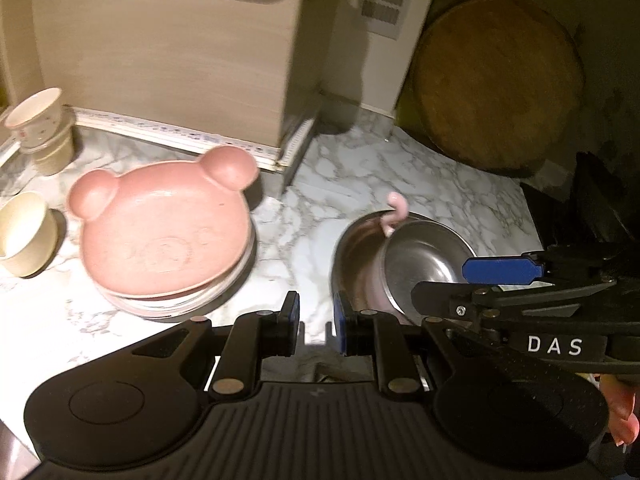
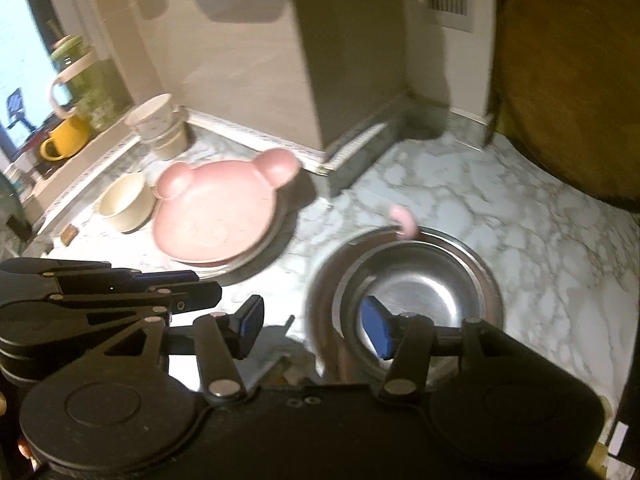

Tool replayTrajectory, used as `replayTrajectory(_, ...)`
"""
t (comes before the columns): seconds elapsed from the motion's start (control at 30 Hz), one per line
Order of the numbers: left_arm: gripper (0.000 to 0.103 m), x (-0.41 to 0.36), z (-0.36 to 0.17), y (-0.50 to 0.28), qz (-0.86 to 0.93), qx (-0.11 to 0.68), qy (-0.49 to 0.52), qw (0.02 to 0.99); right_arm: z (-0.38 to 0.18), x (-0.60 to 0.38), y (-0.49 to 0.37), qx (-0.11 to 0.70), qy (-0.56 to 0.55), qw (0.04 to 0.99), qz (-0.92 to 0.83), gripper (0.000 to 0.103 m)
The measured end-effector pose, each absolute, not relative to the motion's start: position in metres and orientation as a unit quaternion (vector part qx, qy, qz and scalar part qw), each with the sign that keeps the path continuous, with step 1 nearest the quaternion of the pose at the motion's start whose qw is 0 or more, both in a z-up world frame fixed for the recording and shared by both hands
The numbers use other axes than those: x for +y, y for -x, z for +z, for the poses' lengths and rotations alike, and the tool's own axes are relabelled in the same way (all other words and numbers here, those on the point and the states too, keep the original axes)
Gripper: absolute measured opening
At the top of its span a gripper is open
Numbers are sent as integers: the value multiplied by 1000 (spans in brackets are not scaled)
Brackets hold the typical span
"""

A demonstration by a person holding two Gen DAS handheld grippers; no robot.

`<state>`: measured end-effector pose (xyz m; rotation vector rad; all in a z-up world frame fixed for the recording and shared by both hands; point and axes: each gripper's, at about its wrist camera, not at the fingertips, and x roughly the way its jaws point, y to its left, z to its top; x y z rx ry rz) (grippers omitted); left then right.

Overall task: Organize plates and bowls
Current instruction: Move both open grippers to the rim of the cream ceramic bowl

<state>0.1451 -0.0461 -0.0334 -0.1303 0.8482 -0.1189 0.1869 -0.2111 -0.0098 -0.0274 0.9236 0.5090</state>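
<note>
Nearest in both views are the two grippers, and neither grasps anything. The left gripper (image 1: pixel 317 322) has its jaws drawn close with only a narrow empty gap between the blue pads, hovering over bare marble countertop (image 1: pixel 304 216). The right gripper (image 2: pixel 316 330) stands released, jaws well apart and empty, its right finger over the steel bowls.

Just beyond the right gripper, the smaller steel bowl (image 2: pixel 416 292) sits nested inside a larger steel bowl (image 2: pixel 320 280), rims up; from the left wrist view the inner one looks tilted rather than seated flat. A small pink hook-like piece (image 2: pixel 406 222) sits at their far rim; what it is I cannot tell.

To the left, well apart from the bowls, the pink bear-shaped plate (image 1: pixel 168 224) tops a short stack of plates. It lies flat, its long axis running near to far, ears pointing toward the far wall. Left of it stands a cream cup (image 1: pixel 26 240), and farther back stacked cups (image 1: pixel 40 128).

By my reading, the bowl nesting looks just finished. The next move probably calls for choosing another loose piece, perhaps the cream cup, and approaching its rim with open jaws.
</note>
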Motion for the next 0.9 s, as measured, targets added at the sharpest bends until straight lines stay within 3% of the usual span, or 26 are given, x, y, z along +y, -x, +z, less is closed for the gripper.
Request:
replayTrajectory(0.1, 21, -31, -30, -137, -49, 406, 70, 910, -6, -193, -184, 439, 18, 860, 261, 55)
replayTrajectory(0.2, 40, -14, -26, -129, -23, 395, 70, 916, -2, -177, -184, 435, 23, 857, 274, 55)
replayTrajectory(0.27, 57, 0, -26, -124, -8, 391, 72, 918, 0, -166, -185, 434, 26, 855, 282, 56)
replayTrajectory(0.37, 70, 24, -25, -117, 11, 383, 86, 920, 3, -149, -186, 429, 33, 853, 297, 59)
replayTrajectory(0.63, 77, 79, -22, -108, 62, 366, 104, 923, 8, -91, -193, 419, 61, 839, 343, 65)
replayTrajectory(0.9, 79, 136, -24, -108, 113, 360, 124, 918, 11, -33, -218, 417, 78, 823, 377, 86)
